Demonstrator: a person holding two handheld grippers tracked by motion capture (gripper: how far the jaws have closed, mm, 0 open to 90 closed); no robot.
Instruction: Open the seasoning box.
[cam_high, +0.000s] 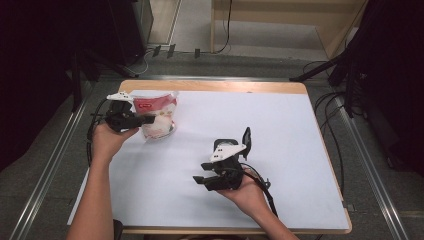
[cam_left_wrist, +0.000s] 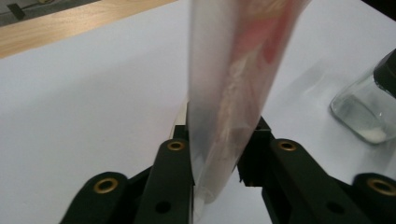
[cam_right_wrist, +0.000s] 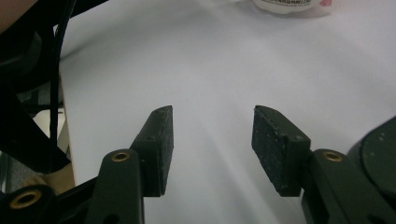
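pouch (cam_high: 159, 116) | clear plastic, red-white label | upright | table's far-left corner

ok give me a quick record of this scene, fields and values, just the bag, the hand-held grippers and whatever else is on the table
bag: clear pouch with red and white print, standing at the table's far left
left hand-held gripper: shut on the bag's edge, jaws just closed
right hand-held gripper: open, nothing between the jaws, over bare table
jar: clear, dark lid, a little white stuff in it, beside the bag
table: white top, wooden rim
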